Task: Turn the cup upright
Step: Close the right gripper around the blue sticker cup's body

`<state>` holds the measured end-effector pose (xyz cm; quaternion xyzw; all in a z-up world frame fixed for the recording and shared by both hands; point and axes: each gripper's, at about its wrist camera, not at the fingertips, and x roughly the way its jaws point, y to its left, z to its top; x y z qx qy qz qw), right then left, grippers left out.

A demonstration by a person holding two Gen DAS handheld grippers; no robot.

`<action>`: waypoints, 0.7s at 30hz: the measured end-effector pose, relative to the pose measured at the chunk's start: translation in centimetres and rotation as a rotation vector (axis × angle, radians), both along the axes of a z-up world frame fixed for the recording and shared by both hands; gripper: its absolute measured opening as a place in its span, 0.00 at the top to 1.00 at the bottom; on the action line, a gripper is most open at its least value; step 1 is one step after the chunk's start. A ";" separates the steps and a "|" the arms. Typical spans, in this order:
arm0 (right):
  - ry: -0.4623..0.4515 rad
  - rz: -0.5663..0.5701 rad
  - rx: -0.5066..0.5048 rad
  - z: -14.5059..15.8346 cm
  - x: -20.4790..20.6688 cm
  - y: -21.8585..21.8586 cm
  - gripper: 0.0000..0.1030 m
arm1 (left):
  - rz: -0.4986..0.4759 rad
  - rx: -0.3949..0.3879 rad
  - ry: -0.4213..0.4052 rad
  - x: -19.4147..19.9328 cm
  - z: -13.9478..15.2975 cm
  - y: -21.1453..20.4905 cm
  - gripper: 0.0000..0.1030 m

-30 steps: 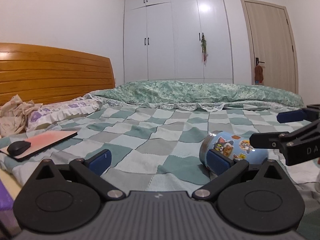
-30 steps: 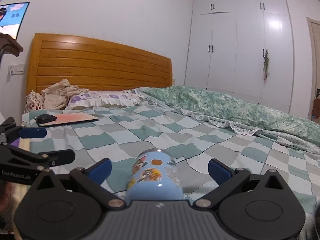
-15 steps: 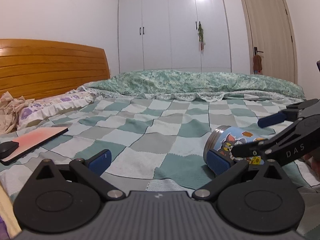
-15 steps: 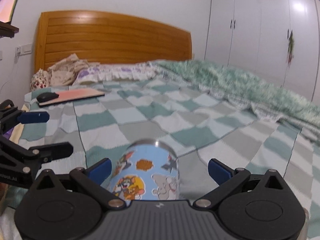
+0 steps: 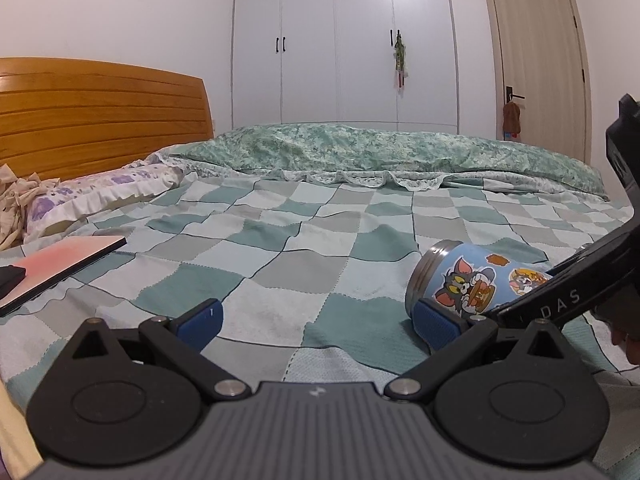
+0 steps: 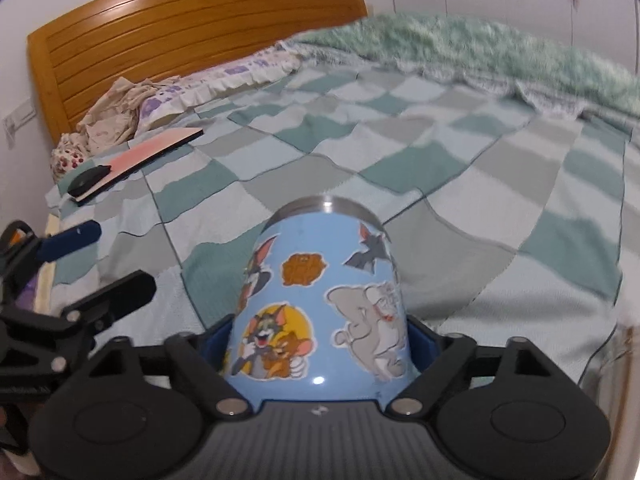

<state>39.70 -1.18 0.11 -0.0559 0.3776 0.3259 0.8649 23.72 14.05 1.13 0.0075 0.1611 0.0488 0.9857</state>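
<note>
The right gripper (image 6: pixel 319 344) was clamped on the cup (image 6: pixel 320 300), which lay on its side on the blanket (image 6: pixel 460 184); the left gripper (image 5: pixel 316 318) stood apart.

Glossy cup (image 6: pixel 320 304) (metal rim), woven cloth blanket (image 5: pixel 320 248), wooden headboard (image 5: pixel 100 116).
</note>
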 end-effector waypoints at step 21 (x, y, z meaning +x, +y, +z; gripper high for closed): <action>0.085 -0.162 0.153 1.2 -3.8 -2.5 0.19 | -0.020 -0.042 -0.037 -3.4 1.9 0.3 0.00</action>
